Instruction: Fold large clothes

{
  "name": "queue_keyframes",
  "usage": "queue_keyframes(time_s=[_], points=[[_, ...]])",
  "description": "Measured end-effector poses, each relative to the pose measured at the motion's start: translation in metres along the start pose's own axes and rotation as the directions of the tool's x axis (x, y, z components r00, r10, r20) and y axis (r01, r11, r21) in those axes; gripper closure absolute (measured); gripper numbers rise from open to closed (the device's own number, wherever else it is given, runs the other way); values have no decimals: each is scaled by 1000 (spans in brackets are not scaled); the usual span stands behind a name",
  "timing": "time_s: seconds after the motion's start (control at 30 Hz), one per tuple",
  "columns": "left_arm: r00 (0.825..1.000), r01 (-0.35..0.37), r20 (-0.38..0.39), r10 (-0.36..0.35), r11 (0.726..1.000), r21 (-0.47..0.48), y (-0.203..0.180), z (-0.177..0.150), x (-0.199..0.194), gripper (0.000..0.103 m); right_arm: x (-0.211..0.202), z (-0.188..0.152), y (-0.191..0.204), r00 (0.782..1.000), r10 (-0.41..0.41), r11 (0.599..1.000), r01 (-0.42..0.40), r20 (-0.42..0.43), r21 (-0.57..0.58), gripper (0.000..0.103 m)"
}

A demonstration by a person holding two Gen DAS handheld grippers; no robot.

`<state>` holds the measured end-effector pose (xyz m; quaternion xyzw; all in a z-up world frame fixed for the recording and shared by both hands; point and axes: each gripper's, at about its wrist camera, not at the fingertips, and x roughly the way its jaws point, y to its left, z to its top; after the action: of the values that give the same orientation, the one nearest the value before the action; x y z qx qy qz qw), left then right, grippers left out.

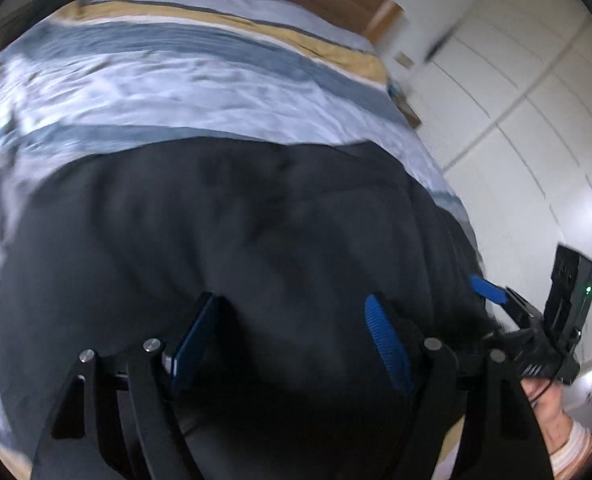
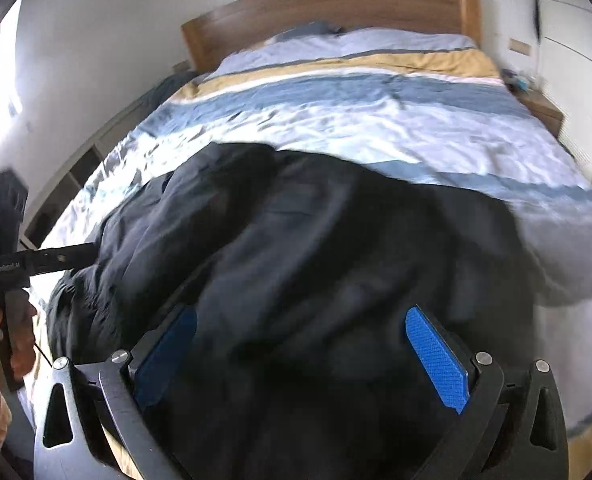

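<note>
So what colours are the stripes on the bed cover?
Blue, white and yellow striped bed cover, best in the right wrist view.

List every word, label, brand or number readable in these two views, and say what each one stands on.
Small white lettering on the black arm of the left gripper, seen at the left edge of the right wrist view: too blurred to read for certain.
Dark garment: no print or label visible.
Striped bedcover: none.
Wooden headboard: none.
Black box with a green light on the right gripper: a light only, no text.
</note>
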<state>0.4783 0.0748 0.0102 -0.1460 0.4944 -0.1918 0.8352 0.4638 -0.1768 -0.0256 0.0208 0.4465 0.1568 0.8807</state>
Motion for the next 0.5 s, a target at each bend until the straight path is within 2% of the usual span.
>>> queue_keyframes(time_s=[0.07,0.23,0.37,0.5], points=[[1000,6,-16,-5,999,32,-18,12,24,28,21,6,6,1000,-20,1000,20,-15,-12,0],[994,-91,-57,94,994,54,-23,54,92,28,69,36,-9,995,-99,995,99,-31,-3,0],[985,-147,-77,152,987,63,-14,85,137,27,100,58,-45,986,-152,988,152,-74,2,0],[983,-150,-94,155,987,52,-2,107,161,26,110,65,-91,979,-189,981,192,-83,33,0]])
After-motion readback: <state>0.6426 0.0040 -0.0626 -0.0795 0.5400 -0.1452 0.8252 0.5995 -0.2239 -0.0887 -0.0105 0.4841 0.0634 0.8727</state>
